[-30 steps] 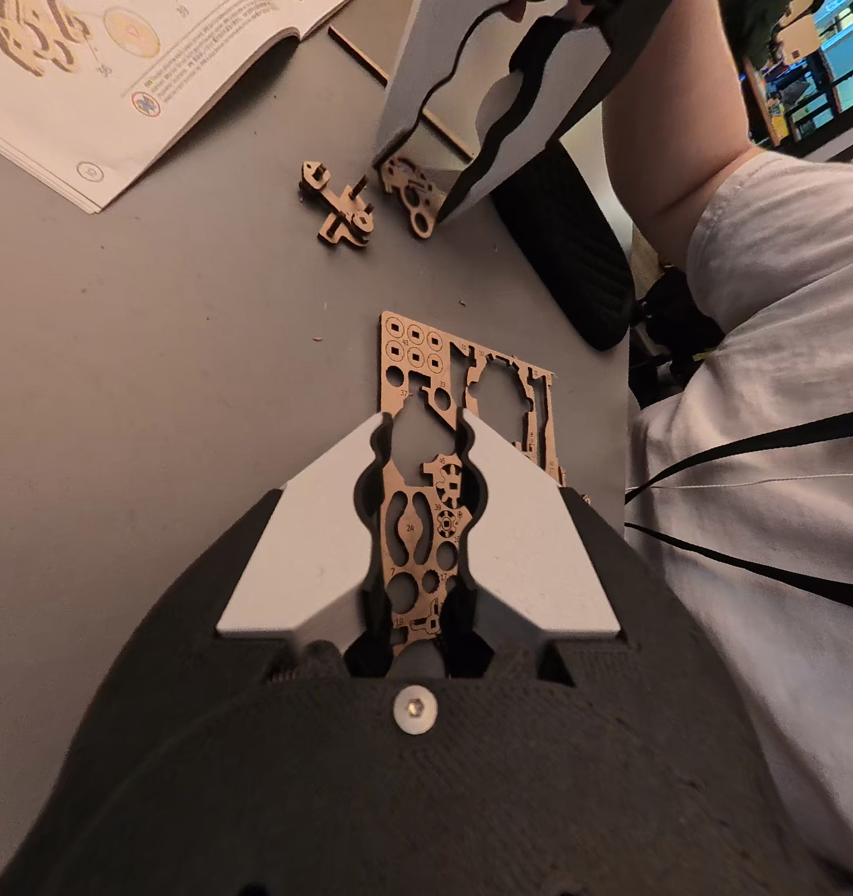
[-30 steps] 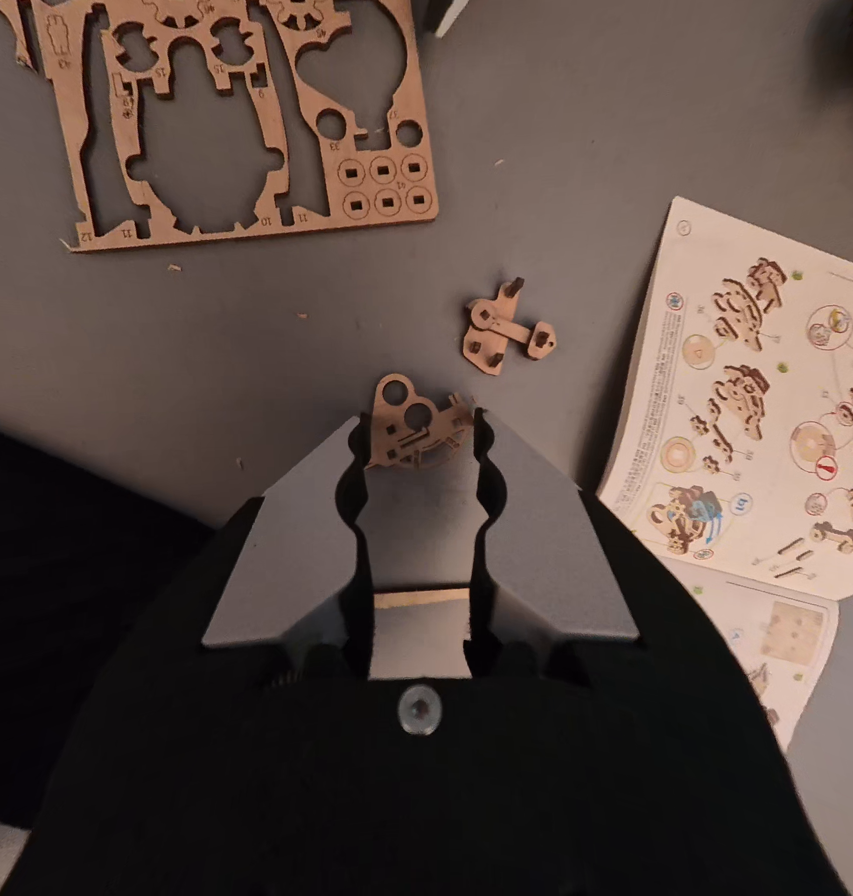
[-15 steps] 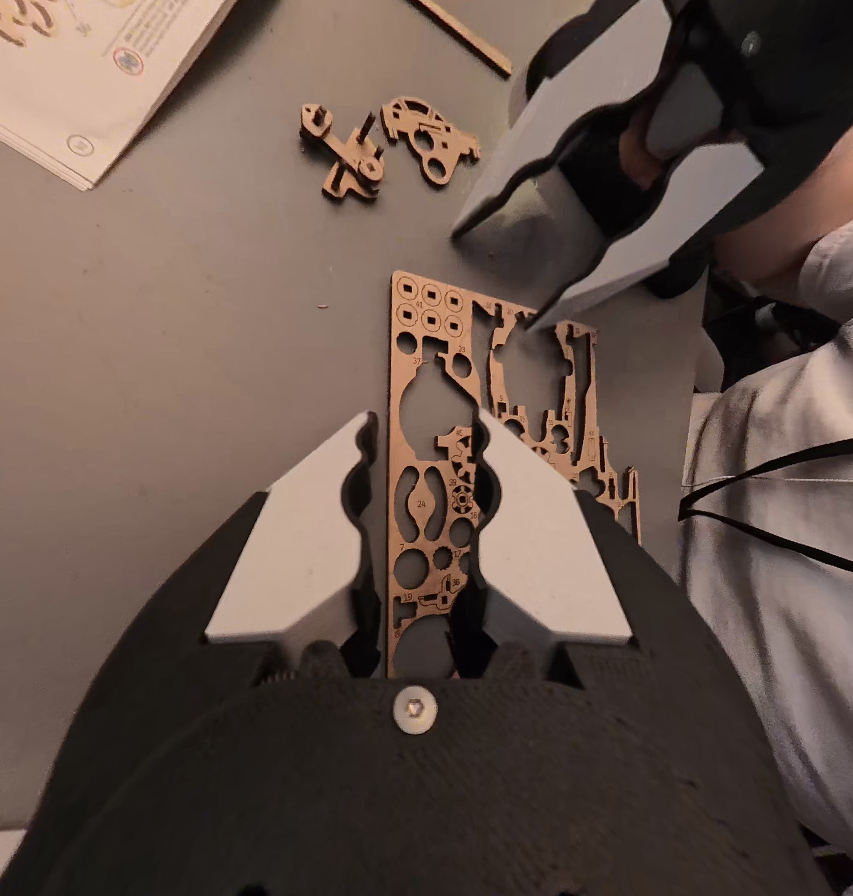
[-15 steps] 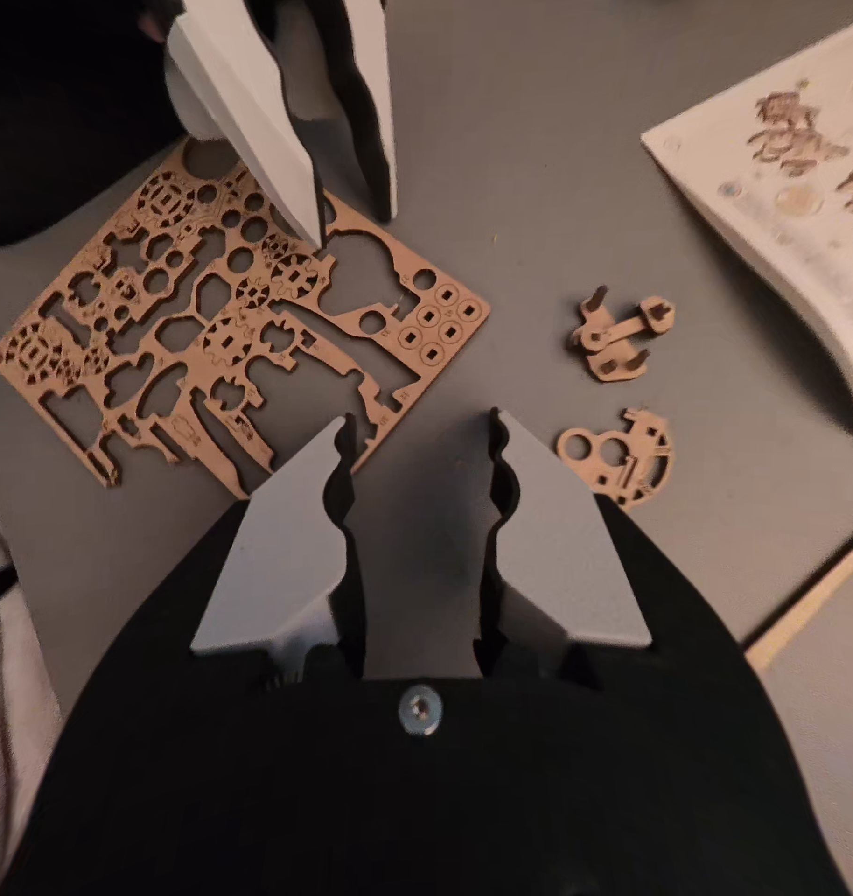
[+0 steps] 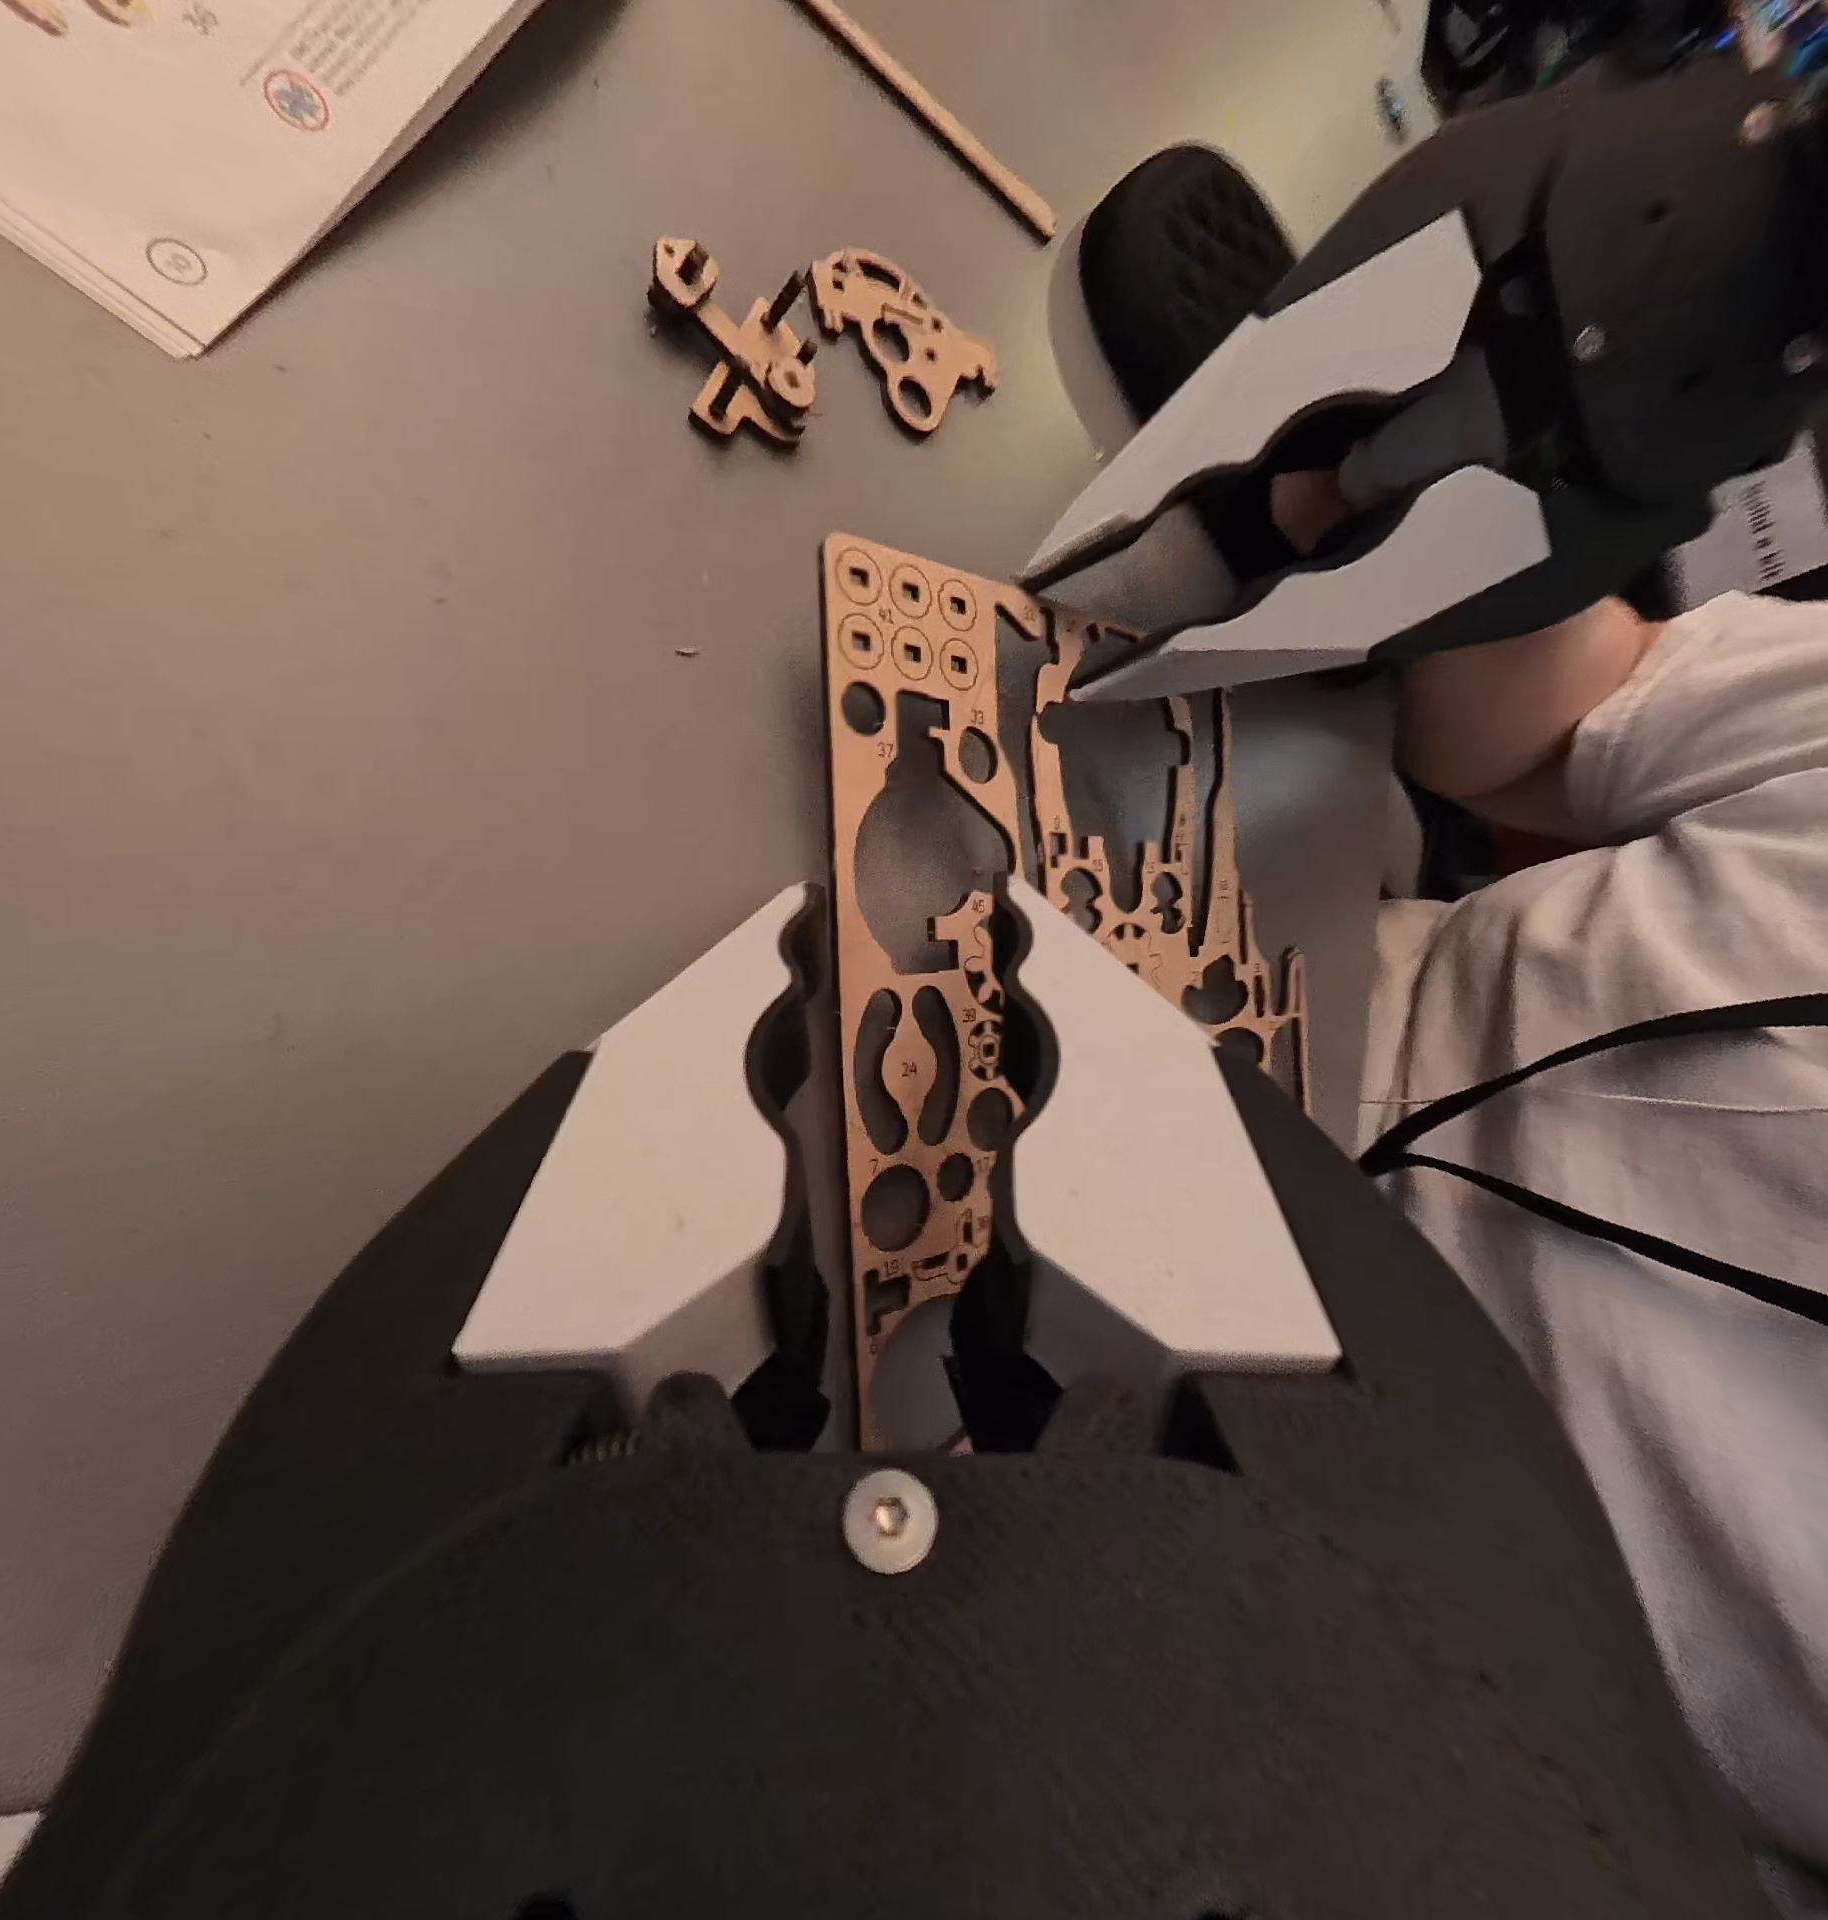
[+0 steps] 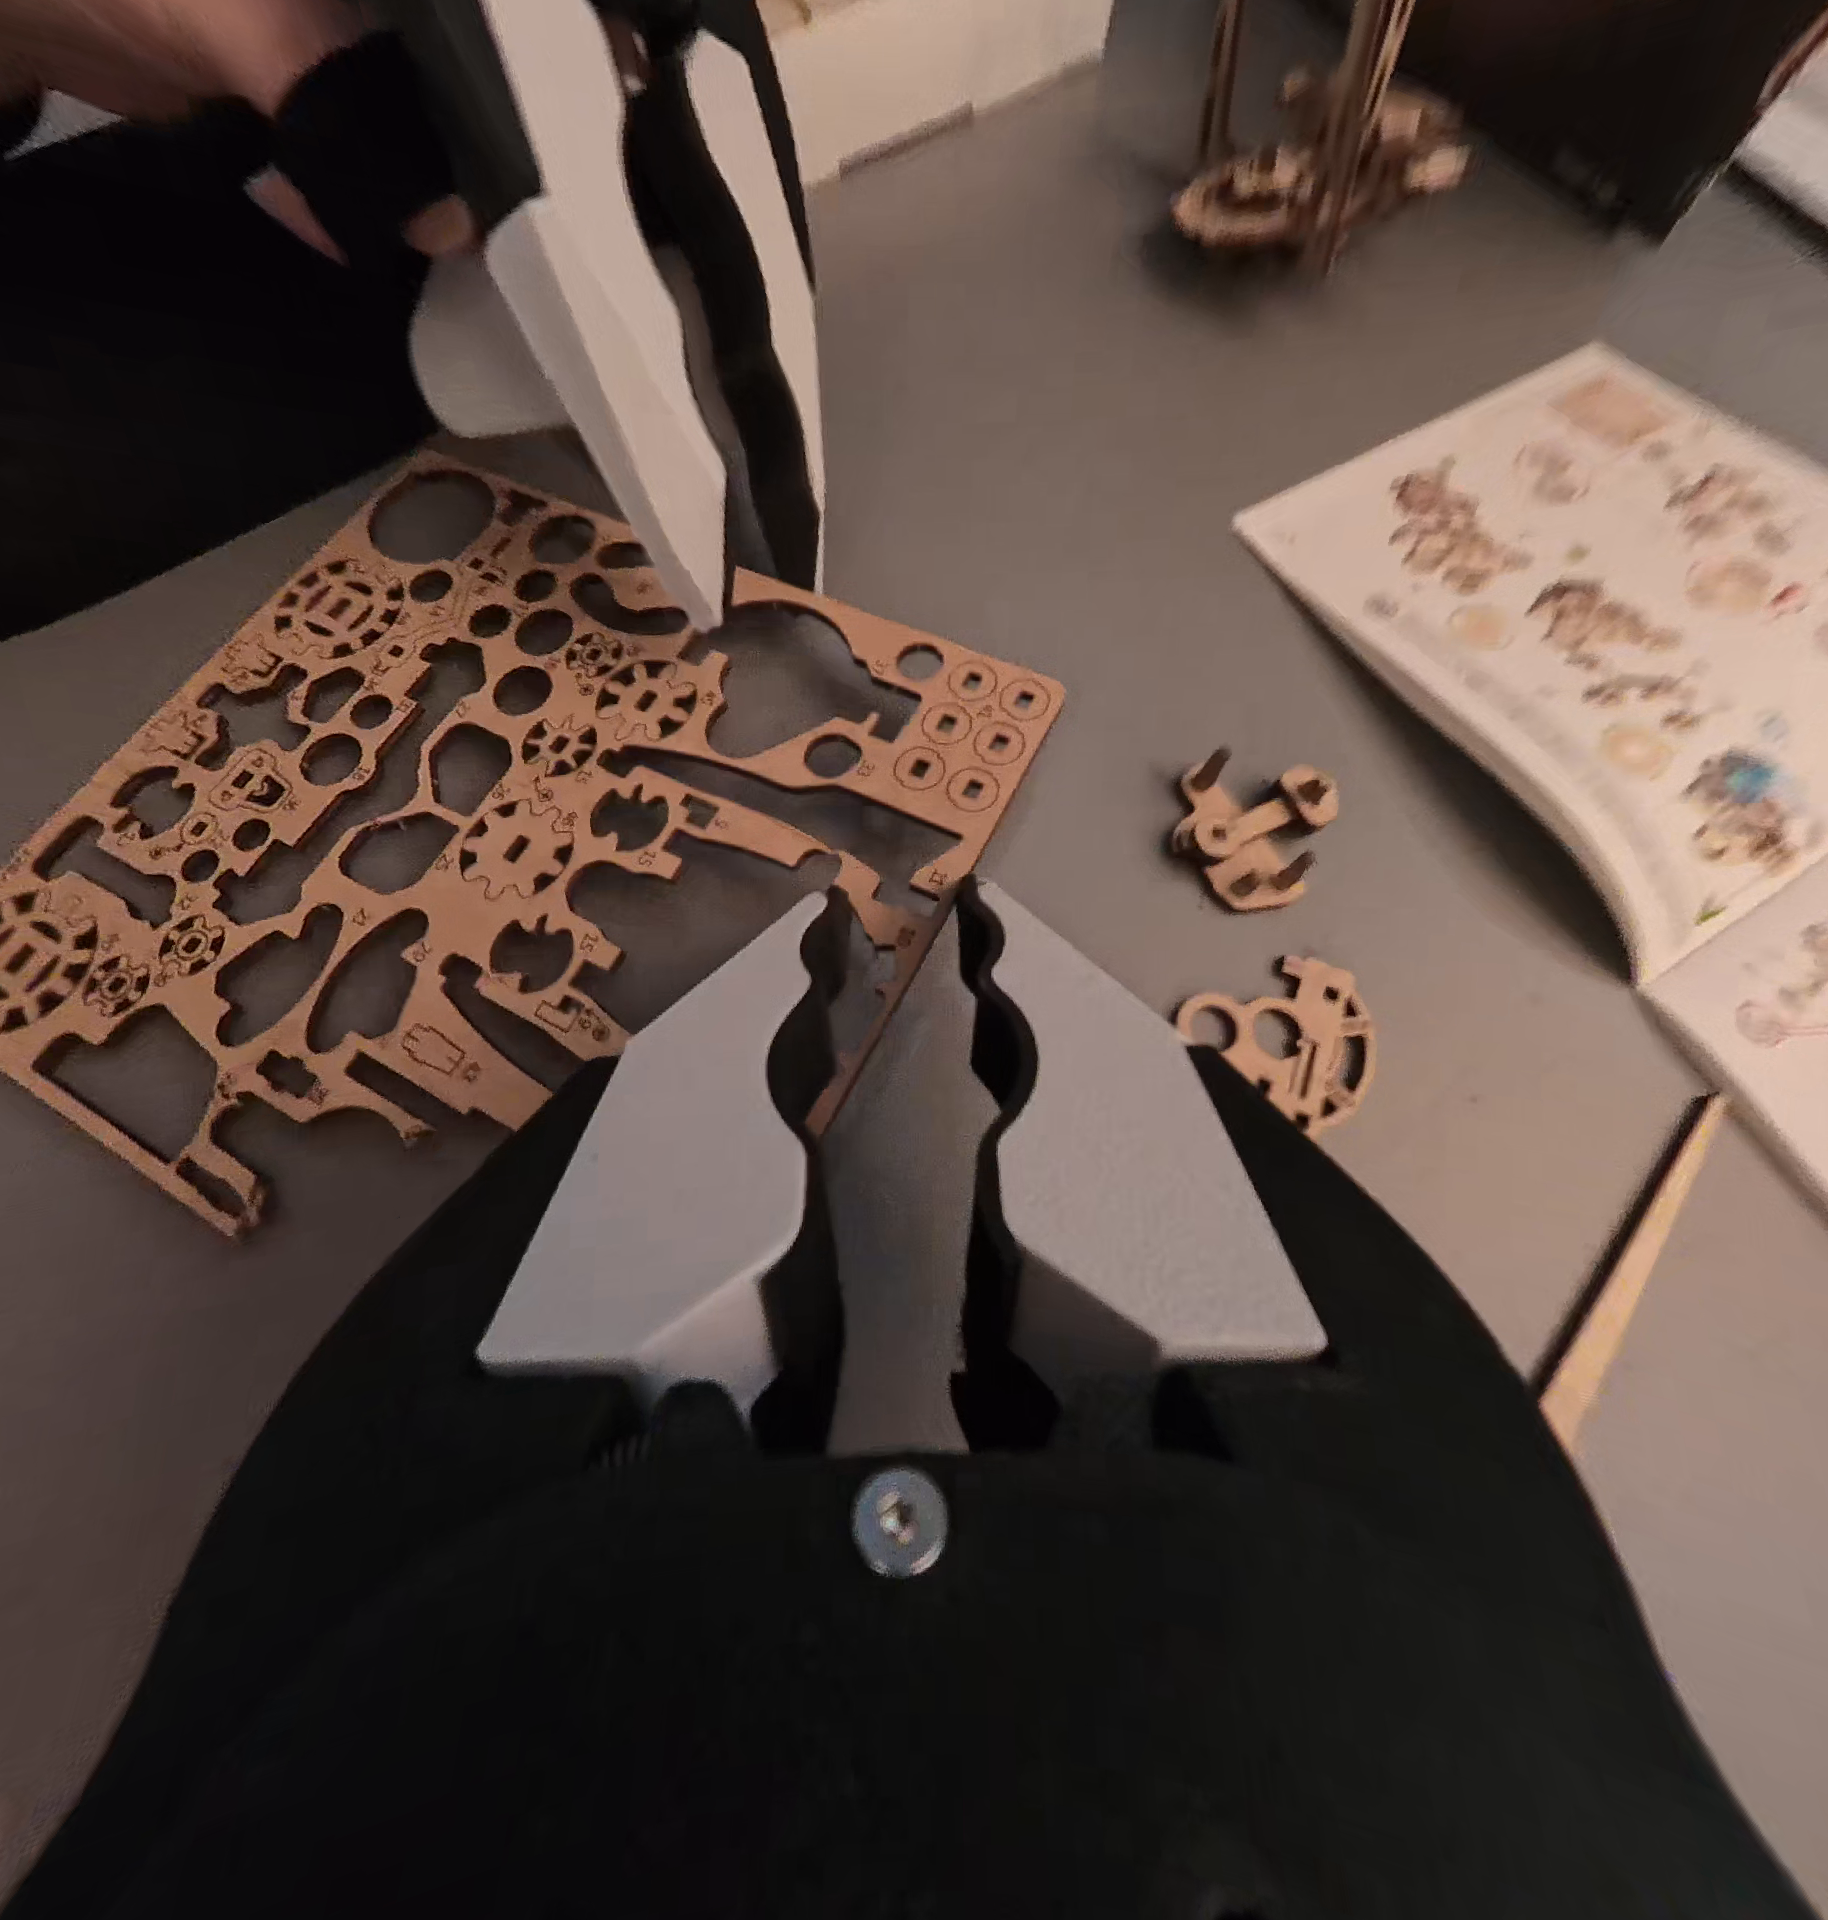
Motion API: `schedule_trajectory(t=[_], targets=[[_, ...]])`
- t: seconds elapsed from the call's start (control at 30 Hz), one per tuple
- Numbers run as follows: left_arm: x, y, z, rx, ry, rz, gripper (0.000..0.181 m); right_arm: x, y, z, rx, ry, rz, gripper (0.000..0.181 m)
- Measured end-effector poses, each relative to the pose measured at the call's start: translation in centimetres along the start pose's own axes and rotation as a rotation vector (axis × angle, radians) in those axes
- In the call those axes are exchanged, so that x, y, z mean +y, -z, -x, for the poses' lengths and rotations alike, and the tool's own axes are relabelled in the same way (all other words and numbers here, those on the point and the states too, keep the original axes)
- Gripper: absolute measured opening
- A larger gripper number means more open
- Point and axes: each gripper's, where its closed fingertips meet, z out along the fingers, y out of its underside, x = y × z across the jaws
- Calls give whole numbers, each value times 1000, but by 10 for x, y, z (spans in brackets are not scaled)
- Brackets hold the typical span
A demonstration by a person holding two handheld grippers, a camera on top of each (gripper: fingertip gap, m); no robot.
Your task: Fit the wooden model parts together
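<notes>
Progress: partial at best. Two loose pieces, a small pegged subassembly (image 6: 1253,826) and a round-holed part (image 6: 1279,1049), lying apart and unjoined on grey table (image 6: 1097,468). Laser-cut sheet (image 6: 453,831) flat nearby, gears uncut. Left gripper (image 5: 905,904) parted, empty, tips at sheet; right gripper (image 6: 894,899) likewise spread, gripping nothing. Joining ahead, probably.

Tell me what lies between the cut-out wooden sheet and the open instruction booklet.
Two loose wooden pieces: a small pegged assembly and a flat curved part, seen in the right wrist view.
</notes>
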Motion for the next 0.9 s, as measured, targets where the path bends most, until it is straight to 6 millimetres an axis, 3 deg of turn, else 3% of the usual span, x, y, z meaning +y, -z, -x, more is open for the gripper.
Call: schedule_trajectory(t=[0.03,0.1,0.3,0.77,0.87,0.9], targets=[[-2,3,-3,34,19,-17,32,-3,3,-1,18,27,-18,19],[-6,8,-10,132,75,-49,39,-8,7,0,30,102,-48,19],[-6,14,-16,263,147,-67,30,-17,14,2,28,209,-111,19],[-9,18,-25,349,171,-85,30,-35,33,7,67,445,-214,18],[-3,18,-40,431,159,-44,21,-38,31,4,80,473,-205,18],[-1,17,-41,440,155,-32,6,-40,31,4,75,477,-216,18]])
